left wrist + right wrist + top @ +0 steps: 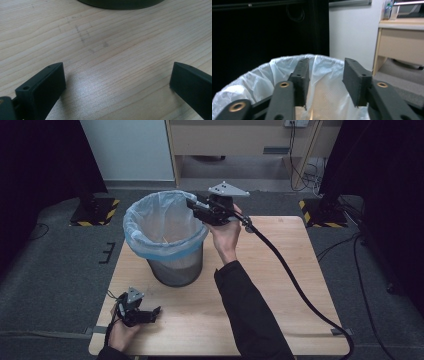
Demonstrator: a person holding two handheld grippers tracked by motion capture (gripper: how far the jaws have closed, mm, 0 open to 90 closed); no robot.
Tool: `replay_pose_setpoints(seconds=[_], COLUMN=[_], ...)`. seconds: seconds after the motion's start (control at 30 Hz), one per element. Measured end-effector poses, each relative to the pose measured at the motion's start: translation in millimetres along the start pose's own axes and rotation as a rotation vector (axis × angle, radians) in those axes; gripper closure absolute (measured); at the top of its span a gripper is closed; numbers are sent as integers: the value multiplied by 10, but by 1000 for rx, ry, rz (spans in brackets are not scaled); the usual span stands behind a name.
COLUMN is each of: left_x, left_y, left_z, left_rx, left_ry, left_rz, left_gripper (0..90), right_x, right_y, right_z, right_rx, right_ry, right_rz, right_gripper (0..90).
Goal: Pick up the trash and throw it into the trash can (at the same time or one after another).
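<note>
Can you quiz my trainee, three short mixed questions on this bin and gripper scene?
1. True or false: the right gripper is poised over the rim of the waste bin.
2. What lines the bin? A) white plastic bag B) newspaper C) nothing
3. What lies between the jaws of the left gripper?

Key
1. True; the right gripper view shows its jaws apart with nothing between them.
2. A, the white plastic bag.
3. Nothing but the bare wooden table; the jaws stand wide apart.

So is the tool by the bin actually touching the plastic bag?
Cannot tell. In the high view the right tool overlaps the bag's rim; its own view shows open jaws above the bag, contact unclear.
</note>
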State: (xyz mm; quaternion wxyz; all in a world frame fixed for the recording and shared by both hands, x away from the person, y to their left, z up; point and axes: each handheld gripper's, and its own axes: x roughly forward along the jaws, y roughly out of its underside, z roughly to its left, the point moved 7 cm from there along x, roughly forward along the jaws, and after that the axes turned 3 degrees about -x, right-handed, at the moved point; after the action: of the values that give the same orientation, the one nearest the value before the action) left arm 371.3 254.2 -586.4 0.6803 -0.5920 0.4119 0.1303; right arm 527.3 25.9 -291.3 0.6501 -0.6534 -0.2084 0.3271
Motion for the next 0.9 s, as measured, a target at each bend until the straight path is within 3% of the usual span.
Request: replay_pose_setpoints(seconds=[0.2, 0.37, 0.57, 0.7, 0.9], left_x=[-1, -1, -2, -3, -3], left_y=[1, 1, 2, 3, 3], left_z=[-1, 0, -1, -2, -2], left_rx=[0, 1, -1, -1, -3], left_ry=[0, 0, -2, -2, -3], left_rz=[1, 2, 1, 2, 1], left_gripper=[0, 0, 0, 0, 0], right_x=[-315, -664, -994, -1221, -1574], right_y=[-133, 23, 613, 991, 1616], right_z=[-188, -370, -479, -591, -836], right_rx=[16, 12, -4, 47, 119], right_ry=[47, 80, 76, 72, 111], right_rz=[-67, -66, 49, 72, 140], right_gripper=[372, 238, 168, 144, 120])
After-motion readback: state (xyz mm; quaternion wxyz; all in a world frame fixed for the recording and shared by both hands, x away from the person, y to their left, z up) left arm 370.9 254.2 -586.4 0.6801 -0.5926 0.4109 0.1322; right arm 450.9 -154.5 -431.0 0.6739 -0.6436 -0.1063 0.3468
